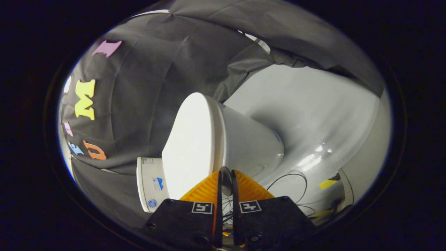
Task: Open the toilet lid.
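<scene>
The tool (pixel 225 174) is nearly shut with a narrow gap, holding nothing. The toilet lid (pixel 190 146) lies closed on the toilet bowl (pixel 251 143) just ahead; the narrow tips could slide off its smooth edge.

Toilet lid (pixel 190 146) just ahead of near-closed jaws; open floor (pixel 313 115) beside bowl (pixel 251 139).

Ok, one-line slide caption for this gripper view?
Claw nearly closed on nothing, poised at the edge of the closed toilet lid, white floor beyond.
</scene>
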`<state>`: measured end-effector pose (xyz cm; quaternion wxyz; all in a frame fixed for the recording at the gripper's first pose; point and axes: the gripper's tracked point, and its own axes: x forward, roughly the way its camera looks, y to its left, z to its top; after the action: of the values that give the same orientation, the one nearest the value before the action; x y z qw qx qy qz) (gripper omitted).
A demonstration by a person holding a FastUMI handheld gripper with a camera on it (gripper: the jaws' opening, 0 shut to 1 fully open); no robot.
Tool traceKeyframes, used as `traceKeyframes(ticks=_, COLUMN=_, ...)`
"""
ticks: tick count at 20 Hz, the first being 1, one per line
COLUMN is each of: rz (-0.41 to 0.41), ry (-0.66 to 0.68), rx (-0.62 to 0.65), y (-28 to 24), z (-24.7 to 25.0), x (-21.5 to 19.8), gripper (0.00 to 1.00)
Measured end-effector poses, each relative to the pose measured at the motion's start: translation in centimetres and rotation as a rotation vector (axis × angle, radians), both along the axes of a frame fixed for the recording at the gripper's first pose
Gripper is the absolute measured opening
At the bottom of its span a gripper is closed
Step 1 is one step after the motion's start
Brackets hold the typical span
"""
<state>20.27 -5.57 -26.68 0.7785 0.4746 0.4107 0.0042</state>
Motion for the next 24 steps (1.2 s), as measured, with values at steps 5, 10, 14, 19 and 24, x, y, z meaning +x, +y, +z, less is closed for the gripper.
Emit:
traceKeyframes(ticks=5, rz=0.029, ry=-0.022, rx=-0.009, y=-0.1, z=2.4, x=0.4, gripper=0.15)
traceKeyframes(ticks=10, rz=0.049, ry=-0.041, rx=-0.042, y=0.8, z=4.3, x=-0.1, gripper=0.15)
traceKeyframes(ticks=14, rz=0.055, ry=-0.064, rx=-0.059, y=1.2, z=6.4, x=-0.1, gripper=0.15)
traceKeyframes(ticks=19, rz=0.084, ry=-0.117, rx=-0.1, y=2.6, z=10.3, x=0.0, gripper=0.15)
traceKeyframes(ticks=24, rz=0.127, ry=-0.193, rx=-0.126, y=4.7, z=14.5, x=-0.1, gripper=0.15)
